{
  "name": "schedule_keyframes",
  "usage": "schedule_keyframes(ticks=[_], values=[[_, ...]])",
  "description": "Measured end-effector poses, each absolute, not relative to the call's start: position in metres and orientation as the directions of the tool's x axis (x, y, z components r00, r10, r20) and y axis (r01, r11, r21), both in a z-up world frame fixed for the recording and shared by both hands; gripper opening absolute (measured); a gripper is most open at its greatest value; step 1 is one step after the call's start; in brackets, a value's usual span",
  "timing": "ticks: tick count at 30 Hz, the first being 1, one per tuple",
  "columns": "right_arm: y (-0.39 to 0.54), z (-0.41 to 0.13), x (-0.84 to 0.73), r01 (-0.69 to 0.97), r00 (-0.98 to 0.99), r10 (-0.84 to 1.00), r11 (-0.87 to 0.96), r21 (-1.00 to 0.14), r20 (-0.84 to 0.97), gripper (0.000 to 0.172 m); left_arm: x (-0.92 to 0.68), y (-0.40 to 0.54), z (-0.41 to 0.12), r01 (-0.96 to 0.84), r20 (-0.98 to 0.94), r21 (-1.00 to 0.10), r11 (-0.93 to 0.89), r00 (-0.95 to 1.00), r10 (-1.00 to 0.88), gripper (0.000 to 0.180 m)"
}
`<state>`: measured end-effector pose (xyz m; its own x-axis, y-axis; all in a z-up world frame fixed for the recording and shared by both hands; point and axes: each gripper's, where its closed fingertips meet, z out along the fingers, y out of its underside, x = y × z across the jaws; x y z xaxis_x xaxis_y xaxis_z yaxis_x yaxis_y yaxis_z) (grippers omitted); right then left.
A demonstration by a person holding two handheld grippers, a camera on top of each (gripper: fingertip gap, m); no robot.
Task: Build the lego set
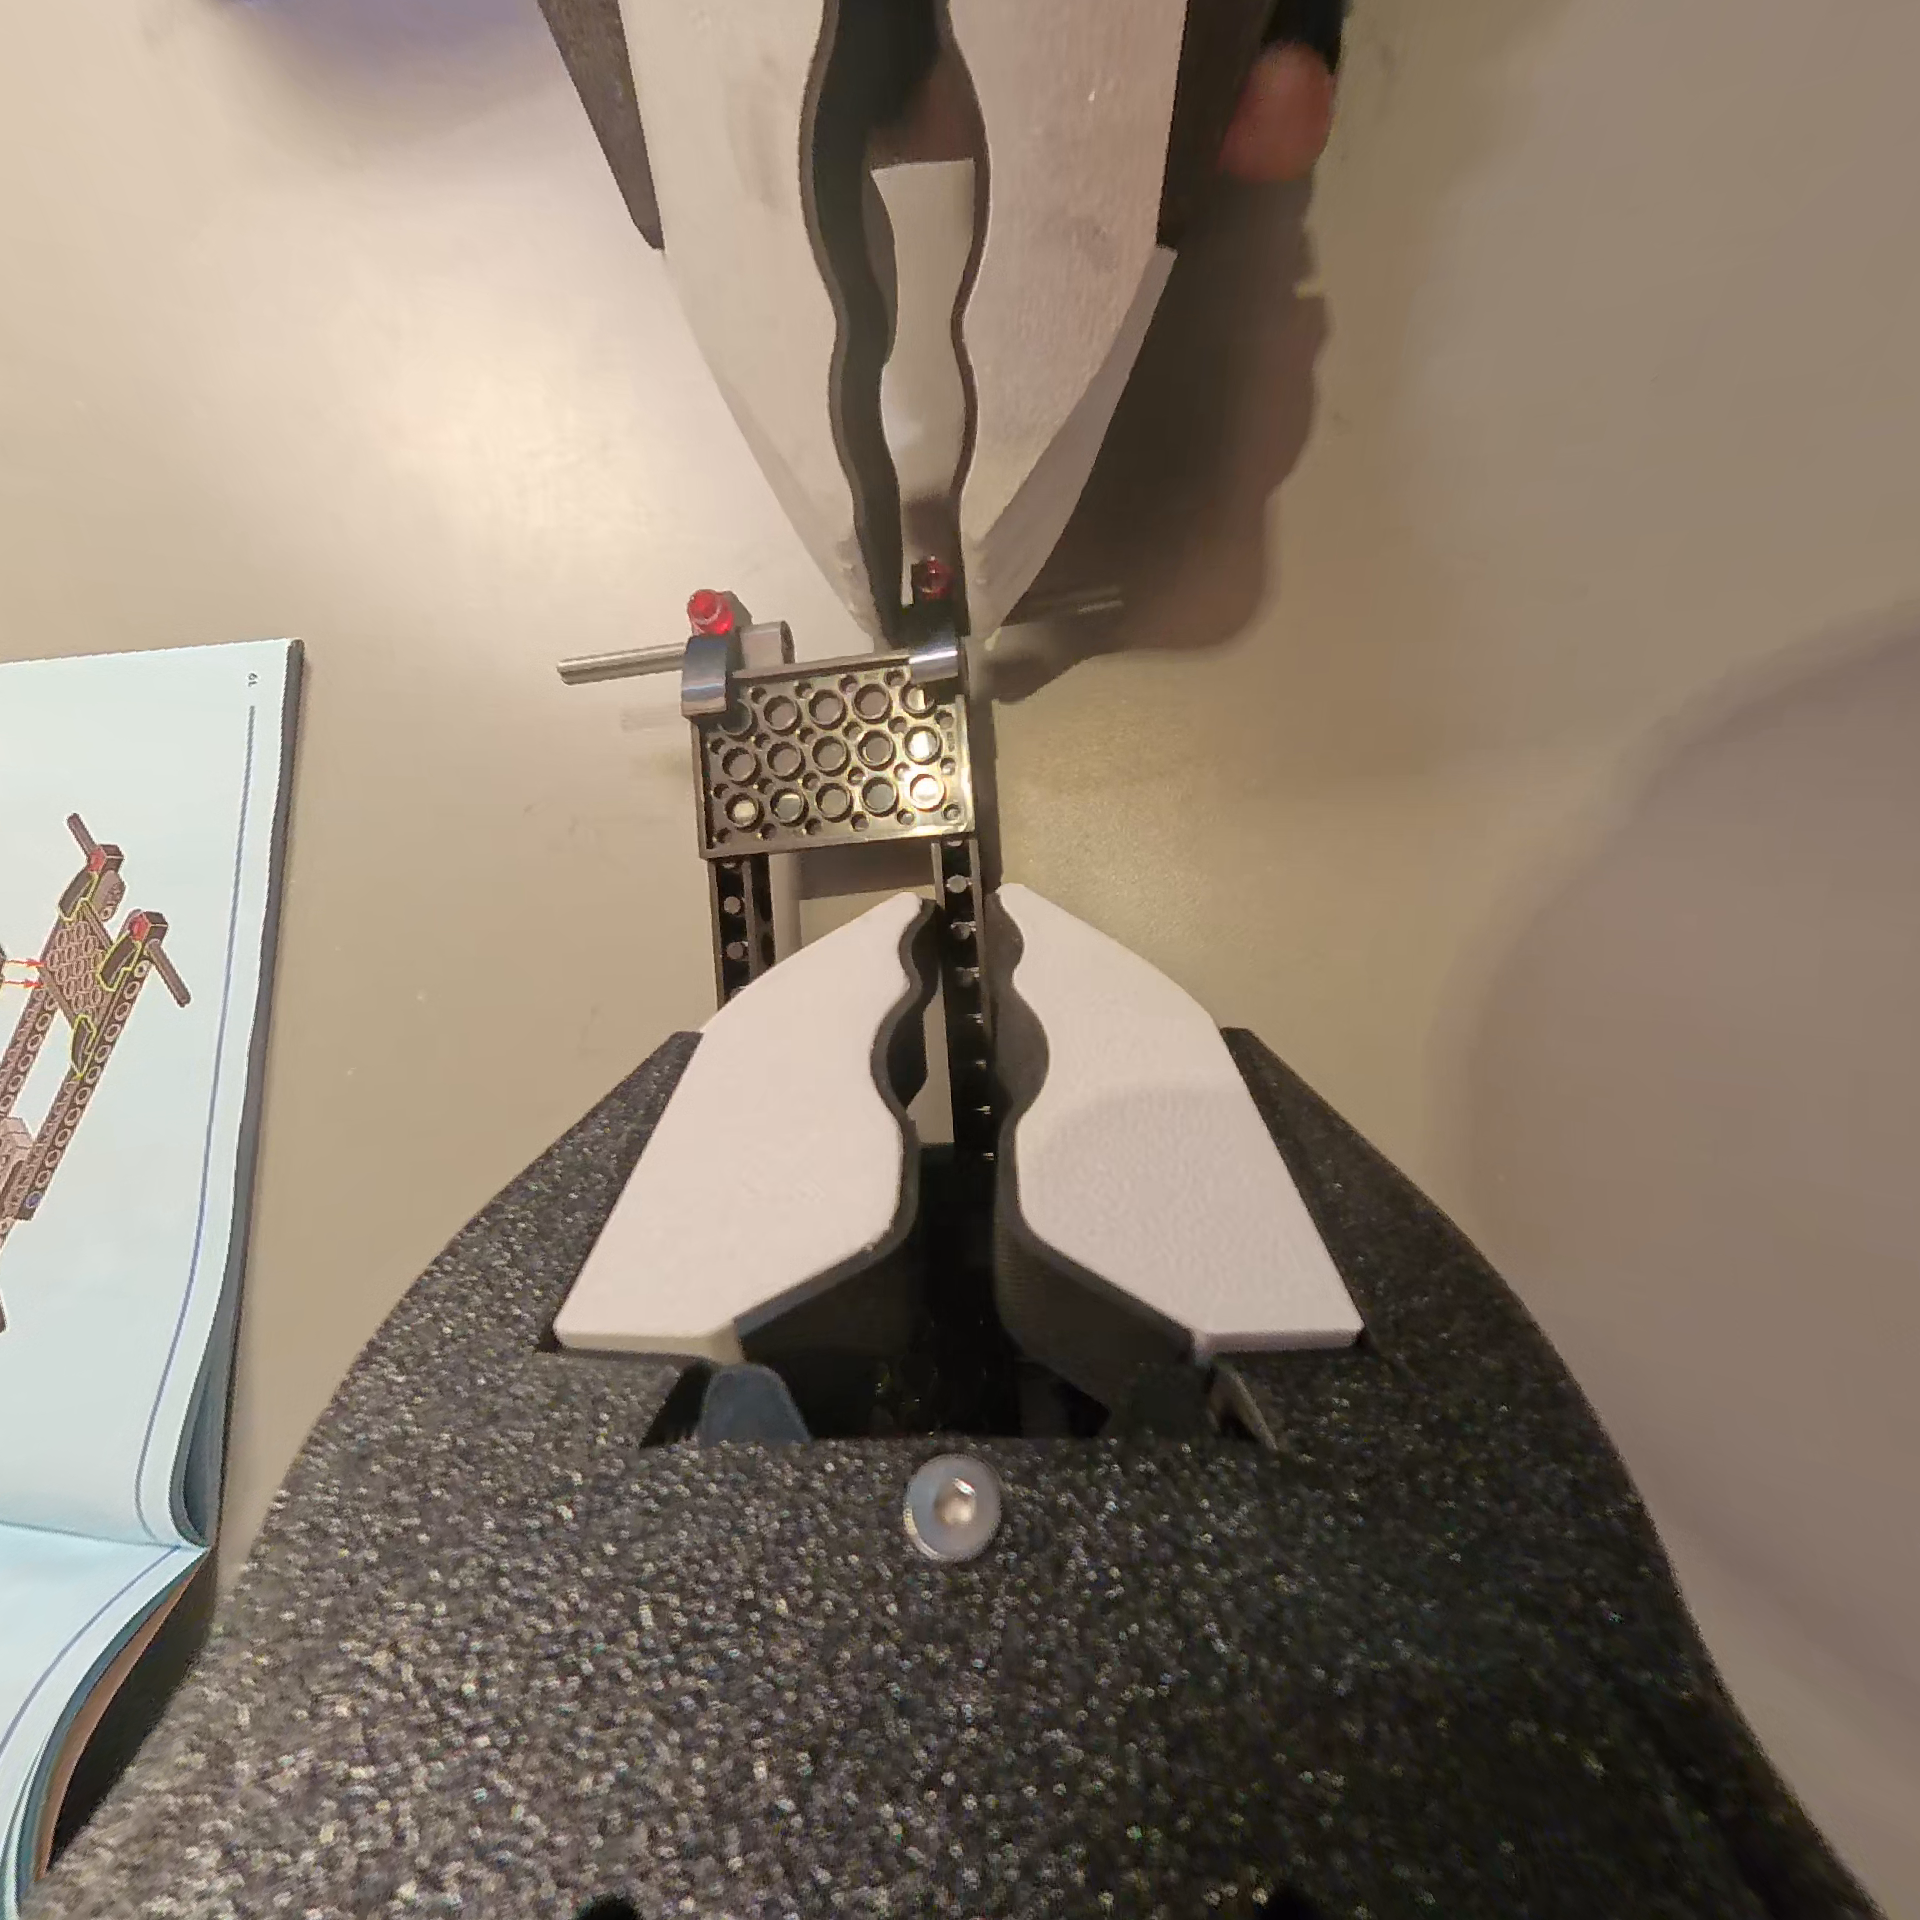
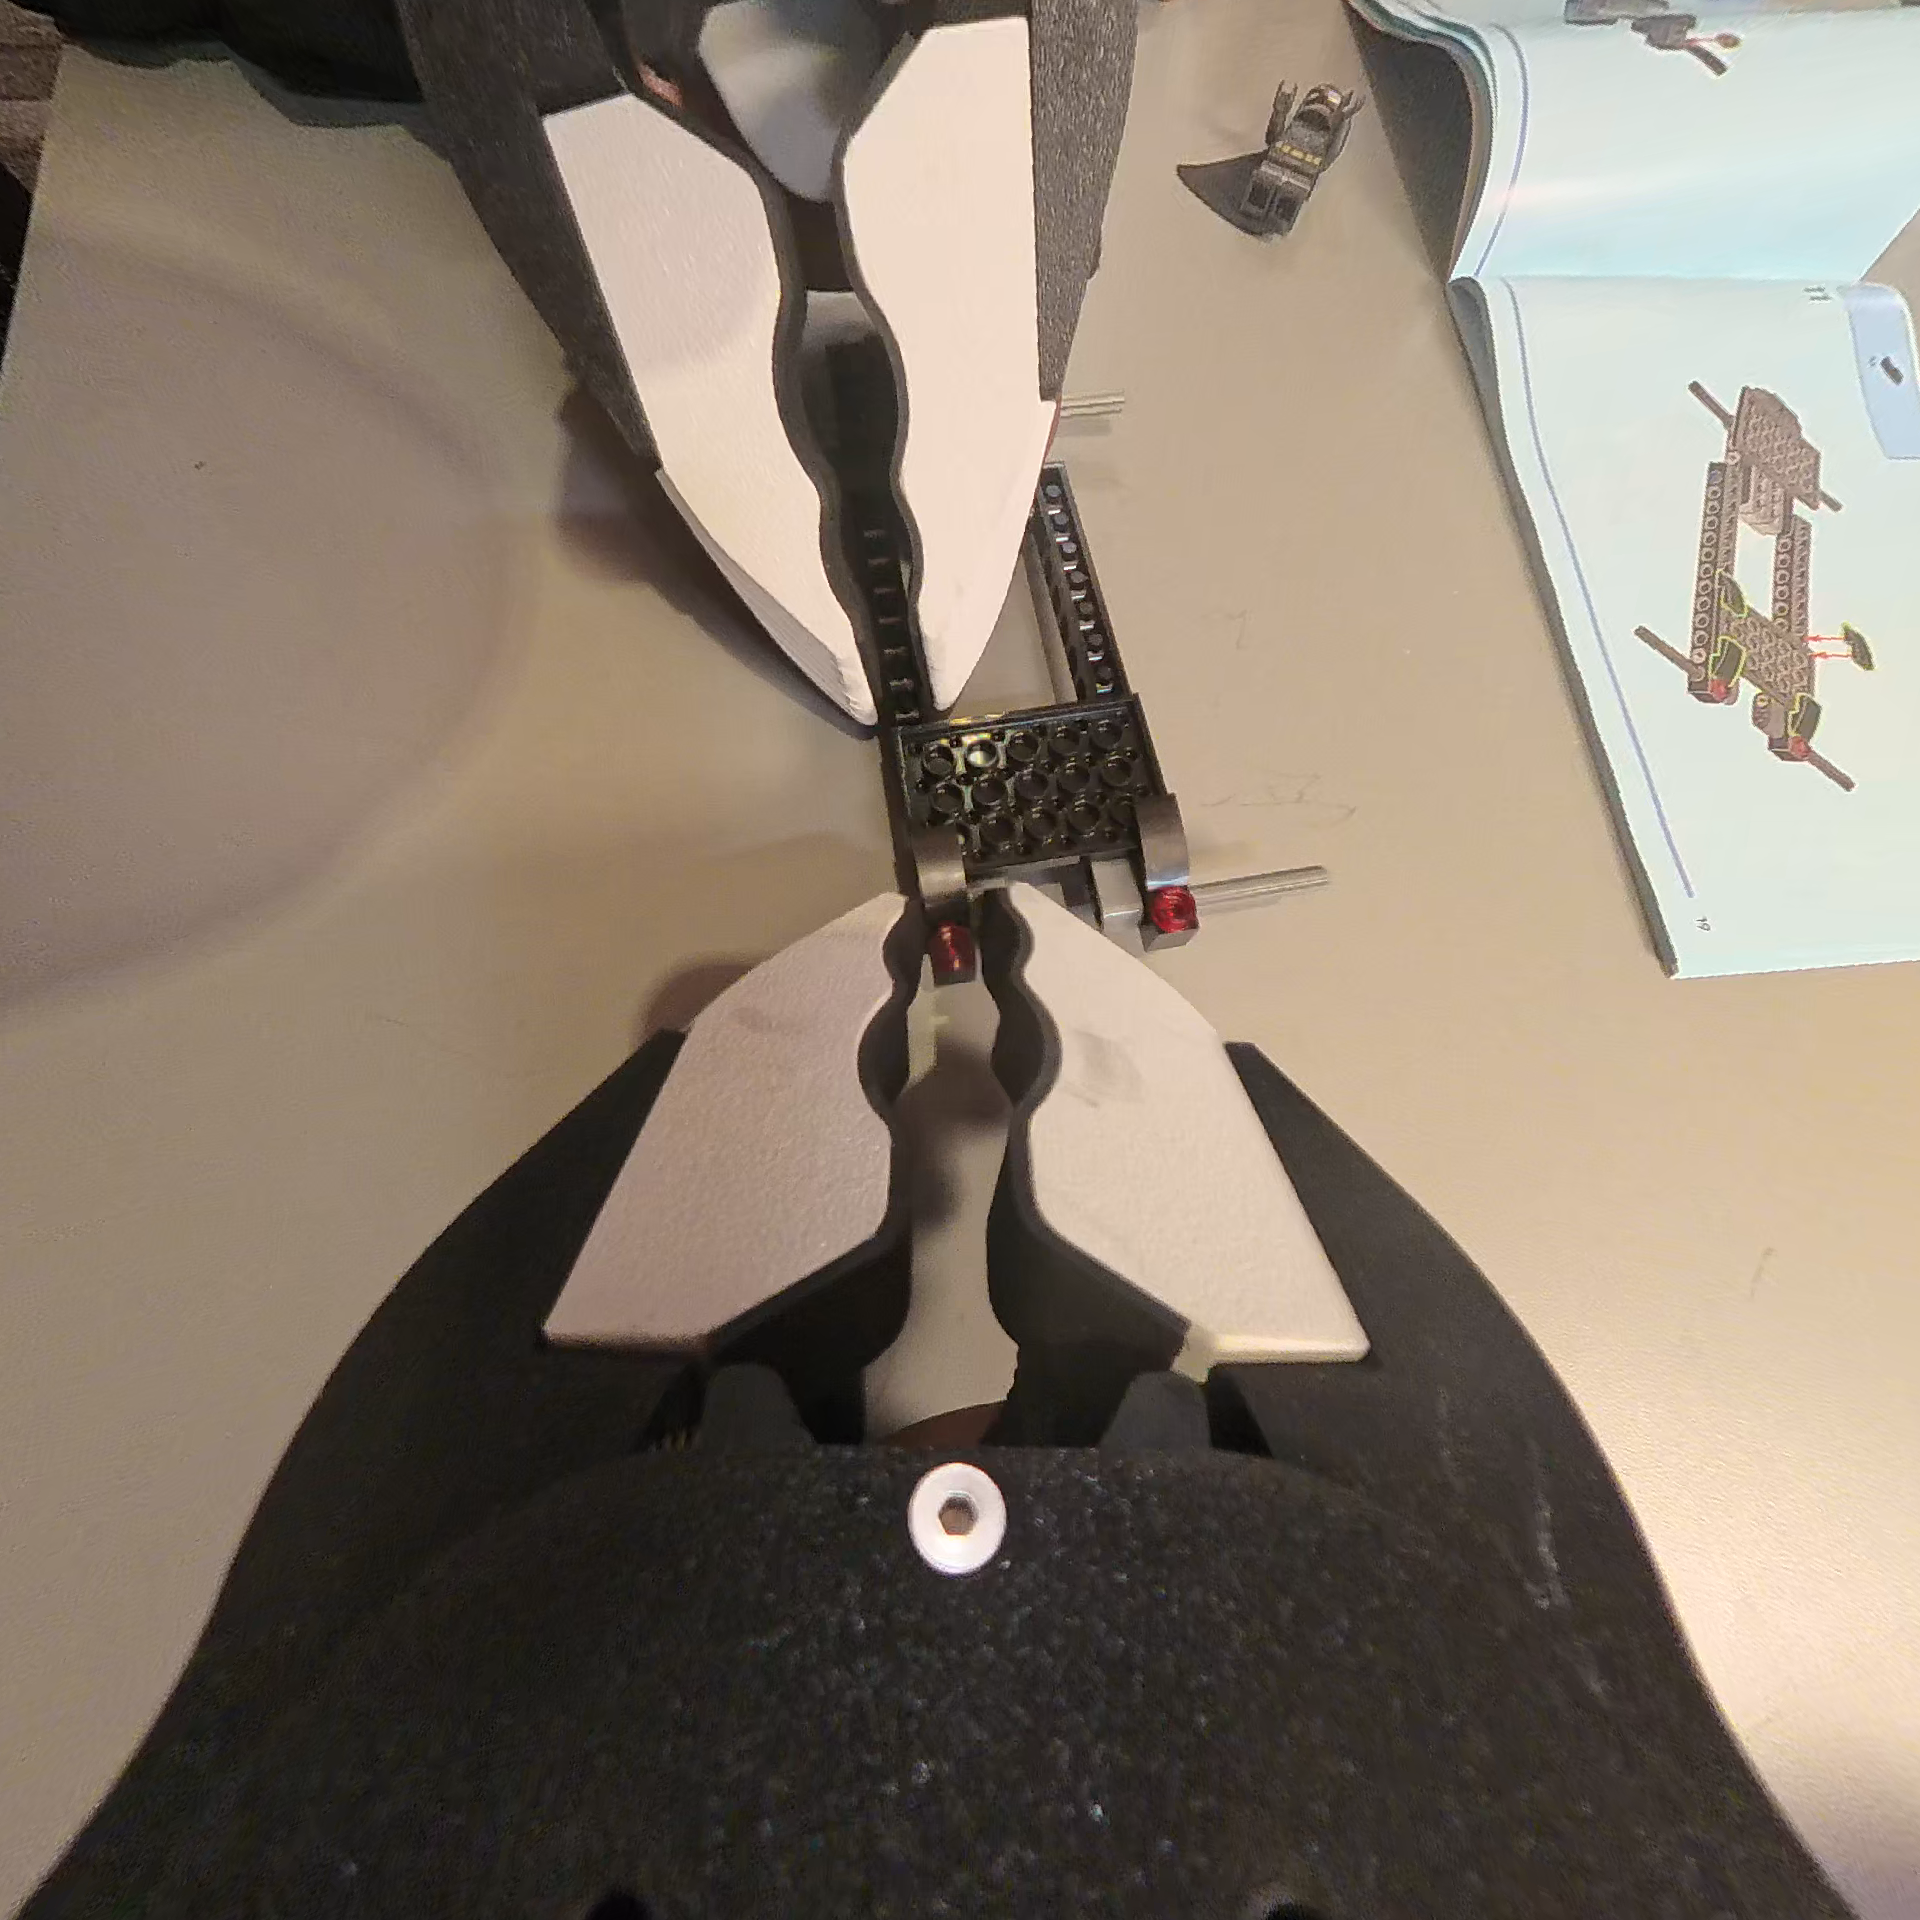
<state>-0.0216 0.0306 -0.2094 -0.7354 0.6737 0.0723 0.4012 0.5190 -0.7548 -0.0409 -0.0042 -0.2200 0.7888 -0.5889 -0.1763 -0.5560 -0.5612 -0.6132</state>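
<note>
Clamping one black beam (image 1: 961, 987) of the brick frame (image 1: 842, 764) above the table (image 1: 1455, 831), the left tool (image 1: 954, 914) opposes the right tool (image 2: 951, 935), gripping the red-studded end (image 2: 951, 951); uneven pull may separate joints.

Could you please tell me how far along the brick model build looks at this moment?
Done: the black model already carries a studded plate, grey curved pieces, axles and two red studs. In hand: the left gripper clamps one black beam; the right gripper straddles the red-stud piece, though whether it is pressing is unclear. Left: a minifigure lies loose beside the open booklet.
</note>
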Motion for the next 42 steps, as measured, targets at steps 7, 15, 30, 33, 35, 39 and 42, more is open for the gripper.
schedule_keyframes(ticks=[7,15,30,33,35,39,42], values=[[0.033,-0.208,-0.018,0.34,-0.762,0.635,0.562,-0.754,0.129,0.028,-0.046,-0.006,-0.22,-0.537,-0.154,-0.611,-0.582,0.801,-0.578,0.008],[0.045,-0.195,-0.024,0.109,-0.741,0.558,0.649,-0.753,0.373,0.042,-0.056,-0.011,-0.211,-0.491,-0.105,-0.63,-0.601,0.822,-0.56,0.008],[0.013,-0.165,-0.042,-0.355,-0.388,0.319,0.814,-0.46,0.865,0.05,-0.053,-0.023,-0.187,-0.436,-0.022,-0.681,-0.588,0.815,-0.579,0.008],[0.006,-0.159,-0.041,-0.406,-0.326,0.292,0.816,-0.412,0.899,0.049,-0.05,-0.025,-0.183,-0.427,-0.005,-0.69,-0.585,0.81,-0.586,0.008],[0.003,-0.157,-0.04,-0.426,-0.31,0.281,0.813,-0.397,0.908,0.043,-0.047,-0.026,-0.181,-0.415,0.014,-0.699,-0.582,0.806,-0.592,0.008],[0.001,-0.154,-0.039,-0.443,-0.295,0.281,0.807,-0.391,0.913,0.035,-0.046,-0.027,-0.18,-0.401,0.035,-0.702,-0.588,0.806,-0.591,0.008],[0.0,-0.152,-0.039,-0.451,-0.278,0.278,0.807,-0.381,0.919,0.032,-0.047,-0.027,-0.18,-0.393,0.044,-0.704,-0.591,0.806,-0.59,0.008]])
